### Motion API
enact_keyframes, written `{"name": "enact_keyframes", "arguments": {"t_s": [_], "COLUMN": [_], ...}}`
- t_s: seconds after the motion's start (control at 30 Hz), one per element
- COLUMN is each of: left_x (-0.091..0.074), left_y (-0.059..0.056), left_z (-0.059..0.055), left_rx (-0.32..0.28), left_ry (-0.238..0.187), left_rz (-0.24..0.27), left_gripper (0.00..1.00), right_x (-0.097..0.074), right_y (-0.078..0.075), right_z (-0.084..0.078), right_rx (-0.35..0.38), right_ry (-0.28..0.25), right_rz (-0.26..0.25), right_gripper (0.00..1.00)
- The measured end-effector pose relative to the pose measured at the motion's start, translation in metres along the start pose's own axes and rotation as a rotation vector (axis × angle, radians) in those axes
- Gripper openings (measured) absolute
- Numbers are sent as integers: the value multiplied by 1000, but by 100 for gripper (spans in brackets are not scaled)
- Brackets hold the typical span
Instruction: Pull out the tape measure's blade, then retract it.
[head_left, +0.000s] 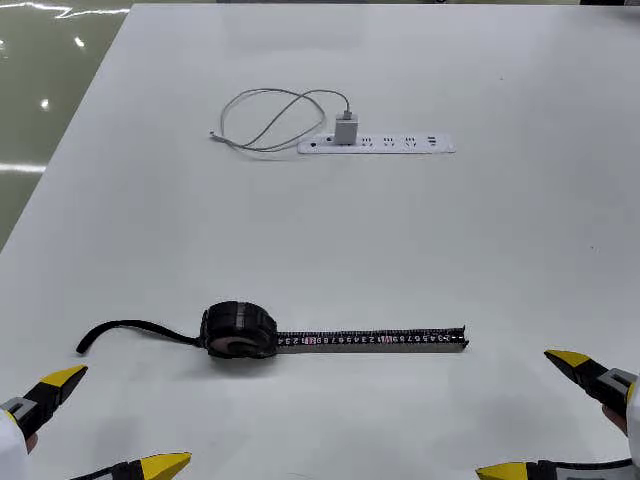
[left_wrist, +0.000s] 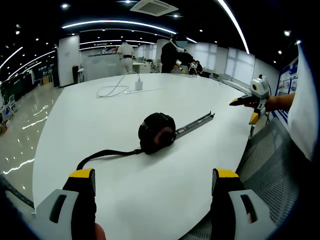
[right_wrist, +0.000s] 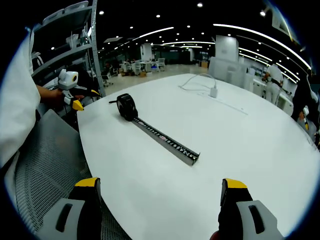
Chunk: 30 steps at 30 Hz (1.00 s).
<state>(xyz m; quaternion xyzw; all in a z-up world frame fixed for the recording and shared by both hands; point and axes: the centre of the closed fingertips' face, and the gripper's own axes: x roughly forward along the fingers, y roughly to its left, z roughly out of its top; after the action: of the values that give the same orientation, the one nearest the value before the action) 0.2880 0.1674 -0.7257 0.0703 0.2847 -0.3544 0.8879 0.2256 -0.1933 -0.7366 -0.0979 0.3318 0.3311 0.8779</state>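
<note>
A black tape measure (head_left: 239, 330) lies on the white table (head_left: 320, 230) near its front edge, its blade (head_left: 372, 340) drawn out to the right and flat on the surface, its black wrist strap (head_left: 130, 330) trailing left. In the left gripper view the tape measure (left_wrist: 157, 132) lies ahead with the blade (left_wrist: 195, 124) running away to the right. My left gripper (head_left: 105, 420) hangs open at the lower left, short of the case, holding nothing. My right gripper (head_left: 560, 415) is open at the lower right, clear of the blade's tip (right_wrist: 192, 157). The tape measure (right_wrist: 126, 106) shows far left in the right gripper view.
A white power strip (head_left: 378, 144) with a plugged charger (head_left: 346, 128) and a looped white cable (head_left: 270, 120) lies farther back on the table. The table edge runs along the left. People stand at benches in the background.
</note>
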Motion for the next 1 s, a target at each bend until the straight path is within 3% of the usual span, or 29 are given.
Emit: {"name": "enact_keyframes", "arguments": {"t_s": [0.53, 1.0], "left_x": [7, 29], "left_y": [-9, -12], "left_z": [0, 14], "left_rx": [-16, -58], "left_ry": [1, -33], "left_rz": [5, 24], "left_gripper": [94, 94], "right_x": [1, 2], "right_y": [0, 1], "right_z": [3, 3], "right_rx": [-4, 0], "right_ry": [-1, -3], "right_rz": [1, 8], "right_gripper": [99, 99]}}
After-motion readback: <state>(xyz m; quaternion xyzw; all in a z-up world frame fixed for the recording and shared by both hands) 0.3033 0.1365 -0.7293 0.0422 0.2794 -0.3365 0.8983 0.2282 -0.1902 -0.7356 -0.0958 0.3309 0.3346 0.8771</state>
